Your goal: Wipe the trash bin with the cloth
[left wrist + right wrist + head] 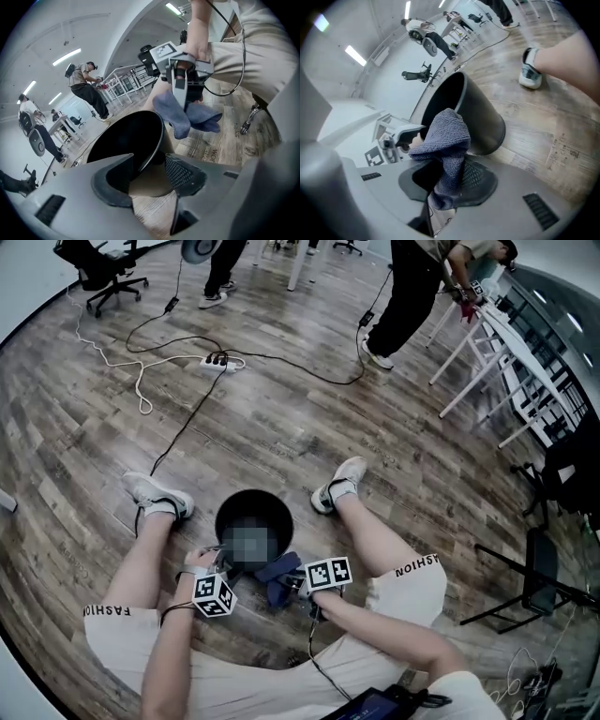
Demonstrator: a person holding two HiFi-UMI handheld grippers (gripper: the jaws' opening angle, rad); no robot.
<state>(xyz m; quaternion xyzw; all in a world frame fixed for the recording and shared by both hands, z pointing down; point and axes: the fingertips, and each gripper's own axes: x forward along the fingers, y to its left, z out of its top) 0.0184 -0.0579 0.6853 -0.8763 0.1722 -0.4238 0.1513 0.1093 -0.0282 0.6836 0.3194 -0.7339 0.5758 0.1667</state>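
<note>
- Loosely straddling the rim of the trash bin (pixel 255 503) with left gripper (pixel 149 164) jaws spread, probably to brace it.
- Pinching blue cloth (pixel 445 136) in right gripper (pixel 446 183) jaws beside that bin, ready for wiping.

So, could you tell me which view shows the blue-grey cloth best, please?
The right gripper view: the blue-grey woven cloth fills its centre, pinched in the right tongs. The left gripper view shows it hanging beside the round black bin; the head view shows it small and dark.
</note>
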